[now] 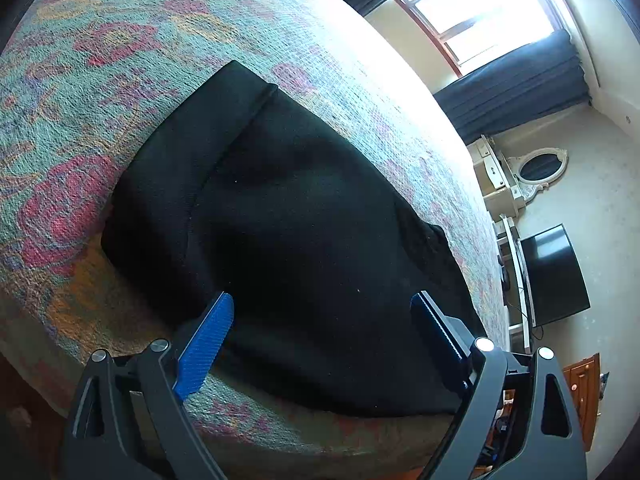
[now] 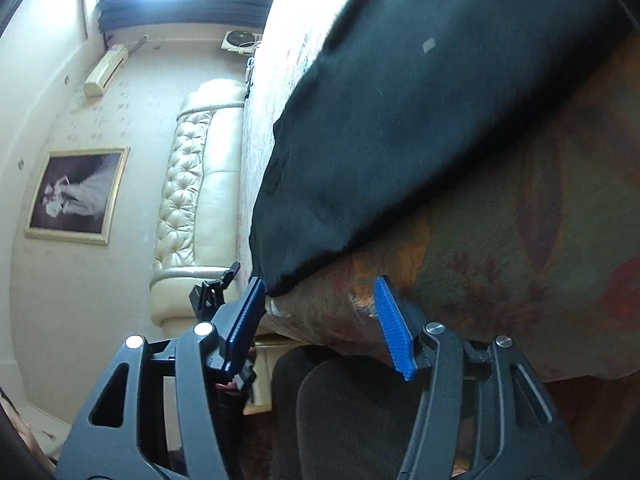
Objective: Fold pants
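Folded black pants [image 1: 288, 220] flat on floral bedspread [image 1: 100, 92], left gripper [image 1: 322, 304] spread wide above near edge, right gripper [image 2: 320, 288] parted, clasping nothing, beside pants corner.

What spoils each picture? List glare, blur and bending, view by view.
Left wrist view: the window is blown out white, its glare washes the bedspread, and the black pants lose their folds in shadow. Right wrist view: motion blur smears the pants, and the fisheye bends the sofa.
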A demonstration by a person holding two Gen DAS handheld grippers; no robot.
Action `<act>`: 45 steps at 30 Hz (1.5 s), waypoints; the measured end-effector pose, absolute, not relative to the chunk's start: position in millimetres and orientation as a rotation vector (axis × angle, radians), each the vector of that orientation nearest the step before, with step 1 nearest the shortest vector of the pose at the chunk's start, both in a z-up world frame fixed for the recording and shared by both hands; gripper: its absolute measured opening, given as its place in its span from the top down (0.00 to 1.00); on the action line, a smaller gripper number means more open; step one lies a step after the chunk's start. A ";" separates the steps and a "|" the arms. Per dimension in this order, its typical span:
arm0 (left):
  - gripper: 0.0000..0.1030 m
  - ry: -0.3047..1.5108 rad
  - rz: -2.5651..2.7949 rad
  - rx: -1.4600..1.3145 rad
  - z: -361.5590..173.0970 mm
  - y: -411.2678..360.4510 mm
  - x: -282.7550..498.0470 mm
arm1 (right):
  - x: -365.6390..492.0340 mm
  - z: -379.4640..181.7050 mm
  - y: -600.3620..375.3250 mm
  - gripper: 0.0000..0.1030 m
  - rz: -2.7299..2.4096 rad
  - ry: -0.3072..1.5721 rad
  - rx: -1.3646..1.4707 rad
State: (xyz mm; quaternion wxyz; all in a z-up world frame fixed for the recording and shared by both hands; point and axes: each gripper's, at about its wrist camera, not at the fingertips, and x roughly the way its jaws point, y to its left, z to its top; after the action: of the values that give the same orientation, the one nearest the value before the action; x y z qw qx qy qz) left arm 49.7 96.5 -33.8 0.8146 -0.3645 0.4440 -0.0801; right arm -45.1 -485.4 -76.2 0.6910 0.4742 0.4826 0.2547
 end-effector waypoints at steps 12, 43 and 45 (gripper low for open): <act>0.11 0.976 -0.233 -0.799 -32.8 106.6 51.7 | -78.6 15.7 -768.4 0.34 0.031 0.649 0.960; 0.11 0.970 0.136 -0.776 -36.9 230.8 38.8 | -31.0 26.9 -791.2 0.77 -0.093 0.923 0.698; 0.11 0.990 0.134 -0.726 -36.0 225.8 40.8 | -27.8 53.8 -766.2 0.77 -0.071 0.907 0.655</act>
State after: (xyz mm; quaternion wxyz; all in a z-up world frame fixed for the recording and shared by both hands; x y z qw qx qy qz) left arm 40.8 225.8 -36.0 0.8154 -0.3402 0.4641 0.0628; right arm -27.8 -766.2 53.8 0.8471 0.3104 0.4301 -0.0335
